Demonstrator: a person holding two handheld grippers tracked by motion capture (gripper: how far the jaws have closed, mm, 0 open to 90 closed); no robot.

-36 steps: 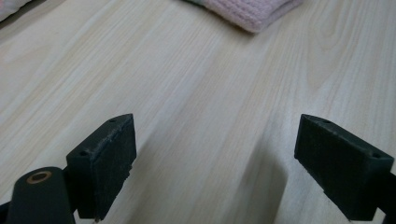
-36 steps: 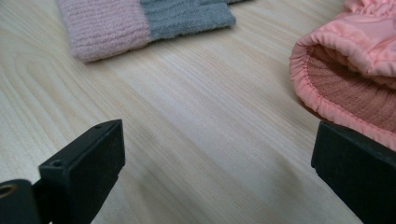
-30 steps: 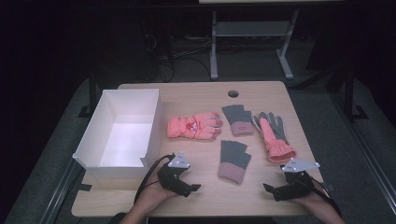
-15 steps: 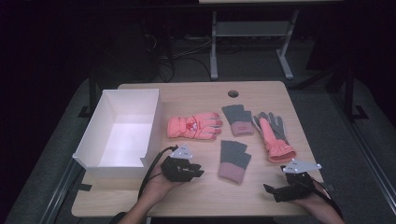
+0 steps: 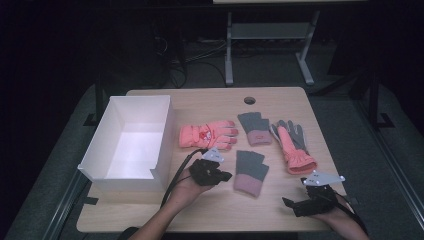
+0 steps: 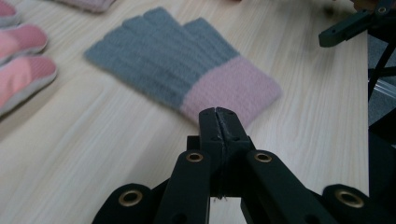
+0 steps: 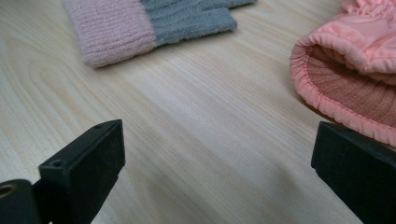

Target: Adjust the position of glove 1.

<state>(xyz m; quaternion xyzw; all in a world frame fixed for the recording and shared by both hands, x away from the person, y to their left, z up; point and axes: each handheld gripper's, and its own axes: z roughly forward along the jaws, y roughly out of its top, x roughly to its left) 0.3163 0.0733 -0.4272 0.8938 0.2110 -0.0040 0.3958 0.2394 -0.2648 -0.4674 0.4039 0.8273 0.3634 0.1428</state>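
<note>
Since a second ago the left gripper (image 5: 223,176) has travelled up the table from the near edge toward the grey knit glove with the pink cuff (image 5: 251,171), and its jaws have just been closing; they now meet tip to tip with nothing between them, just short of the cuff. In the left gripper view the glove (image 6: 187,79) lies flat ahead of the joined tips, one corner of the cuff hidden behind them.

Nearest the person, the right gripper (image 5: 289,203) rests at the table's near right edge with its jaws spread wide; in the right gripper view bare wood lies between them, and its hand is cut off by the bottom of the high view.

Beyond, the orange ski glove (image 5: 208,135) lies beside the white box (image 5: 165,135); in the left gripper view only its fingertips show at the edge. A second grey knit glove (image 5: 255,129) sits farther back, and the grey-and-orange glove (image 5: 295,150) lies to the right, its cuff cut off in the right gripper view. The floor behind the table (image 5: 210,100) is too dark to make out.
</note>
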